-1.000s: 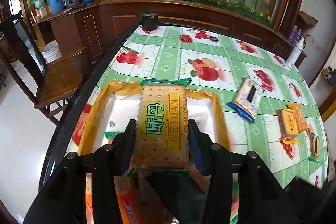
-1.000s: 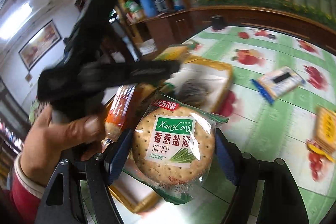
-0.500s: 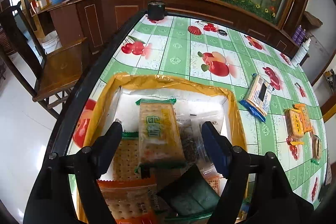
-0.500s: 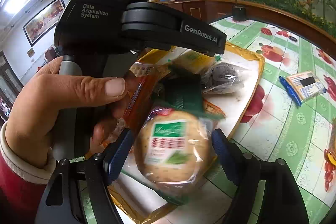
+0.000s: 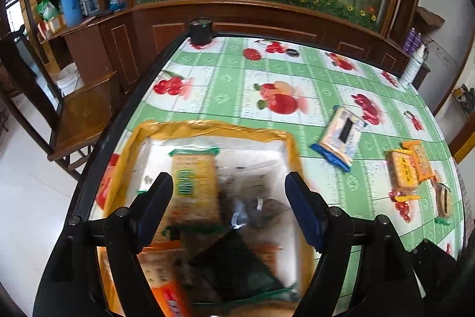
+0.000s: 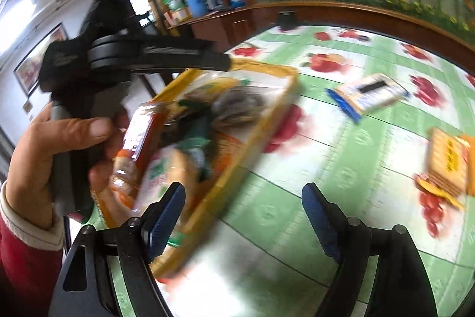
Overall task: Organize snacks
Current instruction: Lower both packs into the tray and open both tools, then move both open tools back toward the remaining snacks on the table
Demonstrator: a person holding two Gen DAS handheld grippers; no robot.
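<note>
The yellow-rimmed tray [image 5: 207,125] holds several snack packs, among them the yellow cracker pack [image 5: 194,192]. My left gripper [image 5: 228,198] hangs open above the tray, its jaws wide and touching nothing. In the right wrist view the tray [image 6: 237,168] sits at the left, with the round green-label cracker pack [image 6: 160,171] lying in it. My right gripper [image 6: 243,204] is beside the tray over the tablecloth, jaws opening with nothing between them. On the table lie a blue-and-white pack [image 5: 341,135] and orange cracker packs [image 5: 406,171].
A hand [image 6: 59,138] with a red sleeve holds the left gripper's handle. A black round container [image 5: 200,30] stands at the table's far edge. A wooden chair [image 5: 83,115] is left of the table, a wooden cabinet behind. A small round biscuit pack [image 5: 443,199] lies far right.
The left gripper opened and dropped the yellow cracker pack into the tray. The right gripper let go of the round cracker pack into the tray and swung right, over the tablecloth.
</note>
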